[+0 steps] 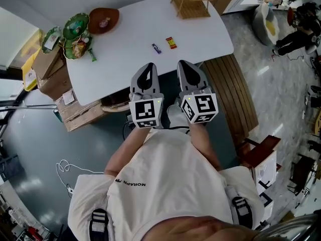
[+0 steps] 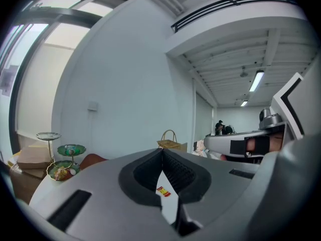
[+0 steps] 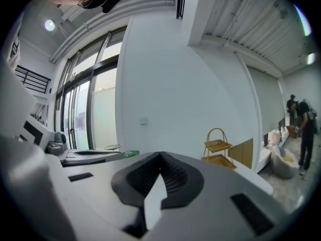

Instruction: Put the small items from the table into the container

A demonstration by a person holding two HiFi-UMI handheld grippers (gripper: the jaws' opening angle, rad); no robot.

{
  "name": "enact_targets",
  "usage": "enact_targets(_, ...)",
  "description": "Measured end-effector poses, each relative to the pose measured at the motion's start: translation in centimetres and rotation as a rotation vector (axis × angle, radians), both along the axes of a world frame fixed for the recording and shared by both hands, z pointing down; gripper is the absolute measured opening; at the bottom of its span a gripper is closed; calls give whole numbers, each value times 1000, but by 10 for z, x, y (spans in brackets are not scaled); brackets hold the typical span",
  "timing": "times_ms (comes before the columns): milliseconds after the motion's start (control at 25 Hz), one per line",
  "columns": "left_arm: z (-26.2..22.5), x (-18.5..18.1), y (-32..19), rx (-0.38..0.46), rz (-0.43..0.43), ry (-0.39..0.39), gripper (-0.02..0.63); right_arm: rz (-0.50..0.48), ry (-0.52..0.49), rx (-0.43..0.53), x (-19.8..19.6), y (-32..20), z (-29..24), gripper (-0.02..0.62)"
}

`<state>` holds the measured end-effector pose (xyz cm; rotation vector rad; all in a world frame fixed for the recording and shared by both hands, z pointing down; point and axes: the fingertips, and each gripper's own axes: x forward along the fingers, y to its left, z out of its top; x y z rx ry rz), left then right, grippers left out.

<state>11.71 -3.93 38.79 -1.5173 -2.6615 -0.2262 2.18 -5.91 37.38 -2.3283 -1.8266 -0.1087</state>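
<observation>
We see a big work room, like a lab or an office. A long white table (image 1: 150, 29) stands on a shiny grey floor (image 1: 30, 149). Brown cardboard boxes (image 1: 50, 79) are piled beside it. A loose white cable (image 1: 61, 165) lies on the floor. Long tube lights (image 2: 256, 80) hang on the bare ceiling.

Too small to read in the head view: print on the red-and-yellow packet (image 1: 171, 42) and blue packet (image 1: 156, 48). Cut off by the top edge: wooden rack (image 1: 192, 1). Hidden behind the left gripper (image 2: 162, 152), save a sliver: table (image 2: 170, 207).
</observation>
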Motion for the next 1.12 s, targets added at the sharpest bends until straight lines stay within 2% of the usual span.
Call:
enact_targets(640, 13, -62, 82, 34, -116, 9, 5, -109, 13, 27, -63, 88, 19, 14)
enact_targets(1120, 17, -85, 102, 59, -215, 37, 5, -193, 42, 33, -89, 125, 23, 14)
